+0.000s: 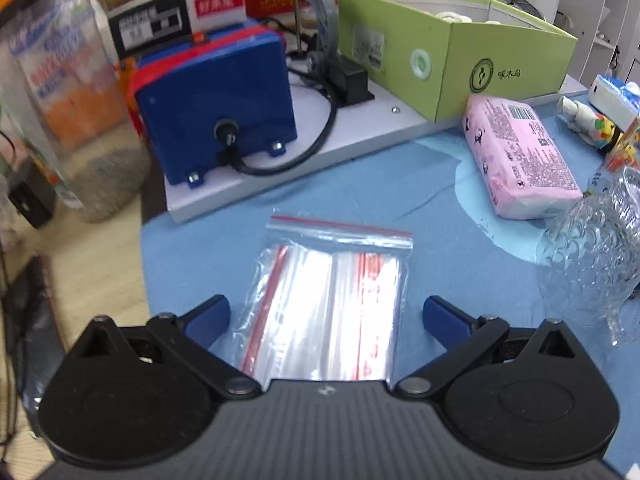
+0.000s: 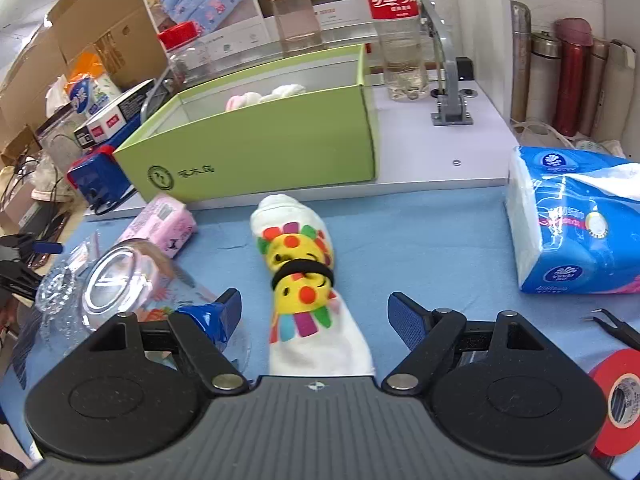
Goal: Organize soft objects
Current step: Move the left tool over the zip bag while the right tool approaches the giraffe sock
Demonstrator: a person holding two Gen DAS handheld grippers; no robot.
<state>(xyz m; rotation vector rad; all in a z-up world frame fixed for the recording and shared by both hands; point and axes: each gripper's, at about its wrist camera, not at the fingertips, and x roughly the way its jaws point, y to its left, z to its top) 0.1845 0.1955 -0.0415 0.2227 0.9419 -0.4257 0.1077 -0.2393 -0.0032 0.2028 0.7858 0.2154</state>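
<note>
Up front in the left wrist view, the left gripper (image 1: 326, 314) stands spread wide above a clear zip bag (image 1: 328, 300) on the blue mat (image 1: 400, 200), gripping nothing; the pink tissue pack (image 1: 520, 156) lies just before the green box (image 1: 460, 60).

From the right wrist, the right gripper (image 2: 315, 312) is likewise released, its fingers either side of the banded sock roll (image 2: 300, 276), which lies just in front of the green box (image 2: 260, 152).

Ahead, a white shelf (image 2: 424, 152) edges the blue tabletop (image 2: 420, 240); cardboard boxes (image 2: 100, 32) are stacked far left.
</note>
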